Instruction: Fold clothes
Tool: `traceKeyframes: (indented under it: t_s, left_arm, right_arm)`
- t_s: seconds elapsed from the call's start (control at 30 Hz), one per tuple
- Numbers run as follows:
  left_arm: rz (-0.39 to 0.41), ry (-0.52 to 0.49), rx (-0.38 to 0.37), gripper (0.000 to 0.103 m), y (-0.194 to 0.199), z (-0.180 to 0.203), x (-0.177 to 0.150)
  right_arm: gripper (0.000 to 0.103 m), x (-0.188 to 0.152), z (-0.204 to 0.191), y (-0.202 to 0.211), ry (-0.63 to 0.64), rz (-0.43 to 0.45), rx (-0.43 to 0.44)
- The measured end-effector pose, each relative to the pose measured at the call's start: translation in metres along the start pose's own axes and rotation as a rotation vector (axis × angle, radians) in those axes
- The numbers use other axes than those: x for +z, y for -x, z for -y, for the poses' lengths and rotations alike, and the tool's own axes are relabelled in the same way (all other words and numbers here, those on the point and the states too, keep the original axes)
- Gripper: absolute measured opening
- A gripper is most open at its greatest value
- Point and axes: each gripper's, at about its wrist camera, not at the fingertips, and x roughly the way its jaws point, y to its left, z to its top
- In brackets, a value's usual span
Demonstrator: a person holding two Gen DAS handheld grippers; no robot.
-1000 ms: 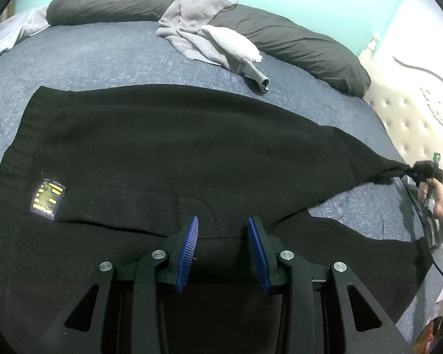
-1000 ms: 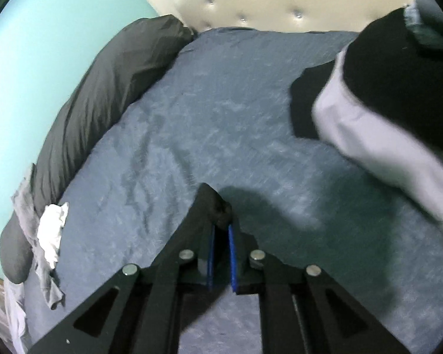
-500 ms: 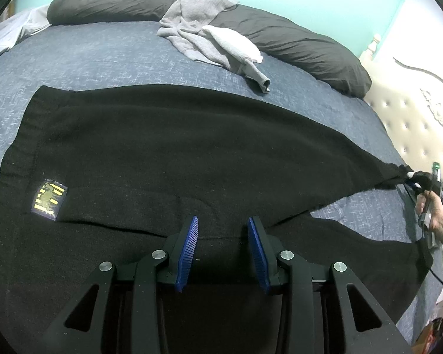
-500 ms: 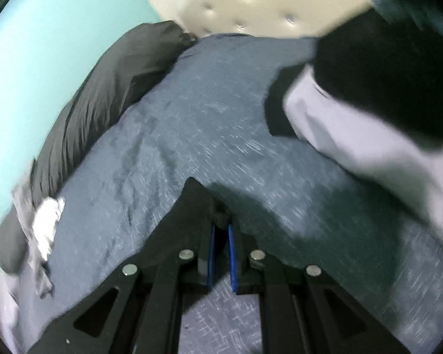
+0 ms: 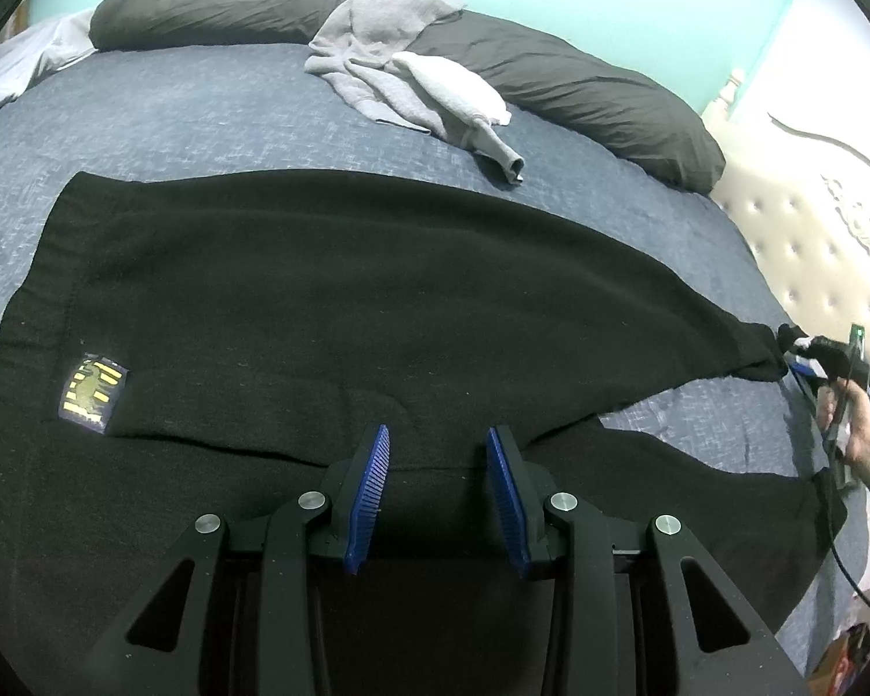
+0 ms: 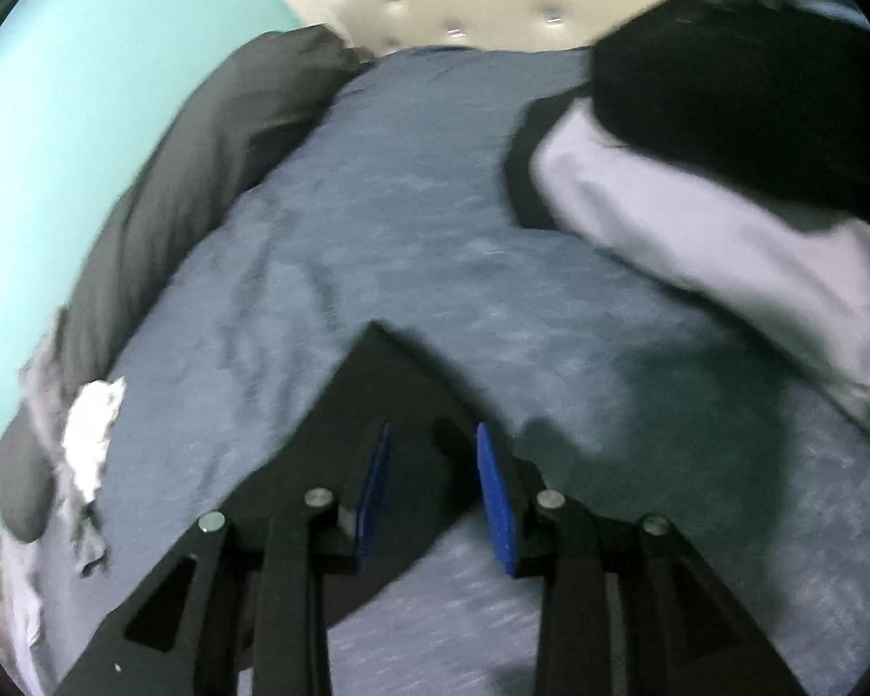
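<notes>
The black trousers [image 5: 342,313] lie spread across the blue bed [image 5: 191,116], waistband toward nine o'clock and one leg drawn out toward three o'clock. My worry is that this stretched leg may spring back and crease as the right tongs [image 6: 435,493] let go, spoiling the flat layout before any fold. Those right tongs are opening, the dark cuff between the pads but loose, while the left tongs [image 5: 438,496] stand partly open just over the cloth, gripping nothing.

Garment [image 5: 330,301] spread on bed [image 5: 162,116]; pillows [image 5: 557,81] behind
</notes>
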Motion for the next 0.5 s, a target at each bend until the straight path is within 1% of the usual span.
traceKeyframes:
  t_s: [0.07,0.1,0.2,0.23,0.33,0.4,0.43,0.47,0.5]
  left_arm:
    - [0.000,-0.002,-0.001,0.039,0.000,0.001,0.000]
    - [0.001,-0.003,-0.001,0.039,0.000,0.001,0.000]
    - [0.000,0.000,-0.001,0.039,0.000,0.000,0.001]
    - [-0.001,0.001,-0.001,0.039,0.000,-0.001,0.001]
    - [0.001,0.002,0.000,0.039,0.000,-0.002,0.001]
    - [0.003,0.005,0.001,0.039,0.001,-0.003,0.001]
    - [0.003,0.005,0.002,0.039,0.001,-0.003,0.001]
    - [0.002,0.006,0.003,0.039,0.001,-0.003,0.001]
    - [0.001,0.006,0.003,0.039,0.000,-0.004,0.000]
  right_arm:
    - [0.031,-0.003,-0.011,-0.007,0.015,-0.038,0.027]
    - [0.031,-0.005,-0.012,-0.012,0.001,-0.064,0.040]
    - [0.032,-0.014,-0.009,-0.027,-0.082,-0.139,0.093]
    - [0.034,-0.018,-0.009,-0.031,-0.099,-0.154,0.093]
    - [0.036,-0.025,-0.016,-0.035,-0.095,-0.161,0.080]
    - [0.035,-0.027,-0.021,-0.033,-0.063,-0.145,0.055]
    - [0.024,-0.028,-0.024,-0.032,-0.045,-0.135,0.042]
    - [0.009,-0.028,-0.026,-0.031,-0.030,-0.124,0.034]
    - [0.008,-0.028,-0.028,-0.030,-0.023,-0.113,0.037]
